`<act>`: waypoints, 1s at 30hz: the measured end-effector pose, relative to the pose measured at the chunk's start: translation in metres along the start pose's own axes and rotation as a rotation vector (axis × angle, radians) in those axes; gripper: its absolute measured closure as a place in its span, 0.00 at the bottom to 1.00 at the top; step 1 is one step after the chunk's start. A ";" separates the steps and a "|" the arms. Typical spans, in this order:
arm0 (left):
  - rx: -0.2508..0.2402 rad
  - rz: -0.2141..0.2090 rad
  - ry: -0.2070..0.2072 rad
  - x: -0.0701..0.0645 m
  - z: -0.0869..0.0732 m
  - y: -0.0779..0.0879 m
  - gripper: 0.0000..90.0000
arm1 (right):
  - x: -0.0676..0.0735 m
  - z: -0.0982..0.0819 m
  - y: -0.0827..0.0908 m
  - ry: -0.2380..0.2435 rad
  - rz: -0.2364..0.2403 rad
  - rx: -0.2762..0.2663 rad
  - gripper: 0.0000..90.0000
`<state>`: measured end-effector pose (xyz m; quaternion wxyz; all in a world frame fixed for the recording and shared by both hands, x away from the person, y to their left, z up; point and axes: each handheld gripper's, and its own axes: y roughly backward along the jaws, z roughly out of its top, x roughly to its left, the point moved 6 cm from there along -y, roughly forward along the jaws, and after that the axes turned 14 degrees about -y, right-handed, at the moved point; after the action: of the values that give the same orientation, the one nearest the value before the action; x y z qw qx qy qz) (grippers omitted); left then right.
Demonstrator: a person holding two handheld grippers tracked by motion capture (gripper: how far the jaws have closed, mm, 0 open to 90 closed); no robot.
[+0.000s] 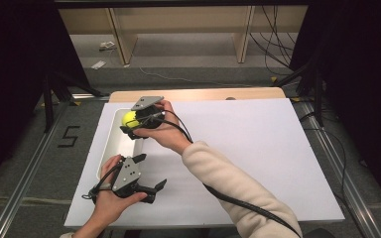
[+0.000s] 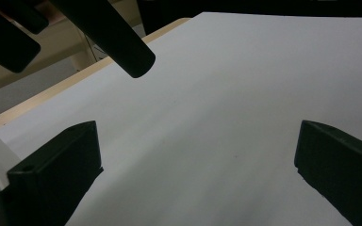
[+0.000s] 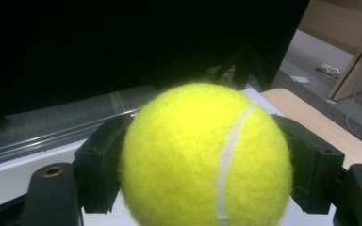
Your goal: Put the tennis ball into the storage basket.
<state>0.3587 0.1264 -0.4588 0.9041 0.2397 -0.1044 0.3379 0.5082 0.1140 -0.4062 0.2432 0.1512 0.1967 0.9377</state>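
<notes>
Tennis ball point(image 3: 206, 155) is clamped tight between the right gripper's point(image 1: 135, 124) 2 jaws, hovering over the white tray point(image 1: 120, 144) at the table's point(image 1: 258, 144) left side. Left gripper point(image 1: 149, 173) sits nearby, jaws spread wide with nothing in them.

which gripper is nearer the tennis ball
Right. The right gripper is shut on the tennis ball above the white bin; the left gripper sits open, nearer the person.
</notes>
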 end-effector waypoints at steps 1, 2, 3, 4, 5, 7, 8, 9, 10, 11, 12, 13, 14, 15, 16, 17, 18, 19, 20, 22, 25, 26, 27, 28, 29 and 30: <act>0.000 0.000 0.001 0.000 0.000 0.000 0.01 | 0.000 0.000 0.000 -0.001 0.001 0.001 0.29; -0.001 0.000 0.001 0.000 0.000 0.000 0.01 | 0.000 0.000 -0.001 0.001 -0.001 0.002 0.29; -0.001 0.000 0.001 0.000 0.000 0.000 0.01 | 0.000 0.000 -0.001 0.004 -0.002 0.003 0.29; 0.000 0.000 0.001 0.000 0.000 0.000 0.01 | 0.001 0.000 -0.002 0.005 -0.002 0.002 0.29; 0.000 0.000 0.000 0.000 0.000 0.000 0.01 | 0.001 0.000 -0.002 0.003 0.001 0.006 0.29; -0.001 0.000 0.000 0.000 0.000 0.000 0.01 | 0.001 0.000 -0.002 0.003 0.000 0.008 0.29; 0.000 -0.001 0.000 0.000 0.000 0.000 0.01 | 0.001 0.000 -0.003 0.002 0.001 0.008 0.29; 0.001 -0.001 -0.001 0.000 0.000 0.000 0.01 | 0.001 0.000 -0.003 0.004 0.002 0.008 0.29; 0.002 -0.001 -0.002 0.000 0.000 0.000 0.01 | 0.001 0.000 -0.004 0.003 0.002 0.007 0.29; 0.002 -0.001 -0.001 0.000 0.000 0.000 0.01 | 0.001 0.000 -0.004 0.002 0.002 0.006 0.29; 0.002 -0.001 -0.001 0.000 0.000 0.000 0.01 | 0.001 0.001 -0.005 0.003 0.001 0.006 0.29; 0.001 -0.002 0.000 0.000 0.000 0.000 0.01 | 0.001 0.001 -0.005 0.003 0.001 0.007 0.29; 0.001 -0.002 0.000 0.000 0.000 0.000 0.01 | 0.002 0.001 -0.006 0.002 0.000 0.008 0.29; 0.001 -0.002 0.000 0.000 0.000 0.000 0.01 | 0.002 0.001 -0.006 0.002 0.002 0.010 0.29; 0.000 -0.001 0.000 0.000 0.000 0.000 0.01 | 0.002 0.001 -0.006 0.003 0.002 0.009 0.29; 0.000 -0.002 0.000 0.000 0.000 0.000 0.01 | 0.002 0.001 -0.007 0.003 0.002 0.010 0.29; 0.000 -0.002 0.000 0.000 0.000 0.000 0.01 | 0.002 0.001 -0.007 0.002 0.002 0.011 0.29; 0.001 -0.002 0.000 -0.001 0.000 0.000 0.01 | 0.002 0.001 -0.007 0.003 0.002 0.010 0.29; 0.001 -0.004 0.002 -0.001 0.000 0.000 0.01 | 0.002 0.001 -0.007 0.004 0.003 0.011 0.29; 0.000 -0.005 0.004 -0.001 0.000 0.000 0.01 | 0.003 0.002 -0.008 0.004 0.004 0.014 0.29; 0.001 -0.005 0.003 -0.001 0.000 0.000 0.01 | 0.003 0.002 -0.009 0.009 0.004 0.015 0.29; 0.001 -0.005 0.002 -0.001 0.000 0.000 0.01 | 0.003 0.002 -0.009 0.009 0.005 0.014 0.29; 0.000 -0.006 0.002 -0.001 0.000 0.000 0.01 | 0.003 0.002 -0.009 0.009 0.004 0.016 0.29; 0.001 -0.005 0.002 -0.001 0.000 0.000 0.01 | 0.003 0.002 -0.010 0.007 0.005 0.017 0.29; 0.002 -0.005 0.001 -0.001 0.000 0.000 0.01 | 0.003 0.002 -0.010 0.008 0.004 0.015 0.29; 0.002 -0.005 -0.004 -0.001 0.000 0.000 0.01 | 0.004 0.003 -0.010 0.008 0.005 0.017 0.29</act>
<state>0.3582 0.1255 -0.4592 0.9046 0.2415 -0.1054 0.3352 0.5103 0.1251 -0.4079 0.2389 0.1499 0.2053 0.9372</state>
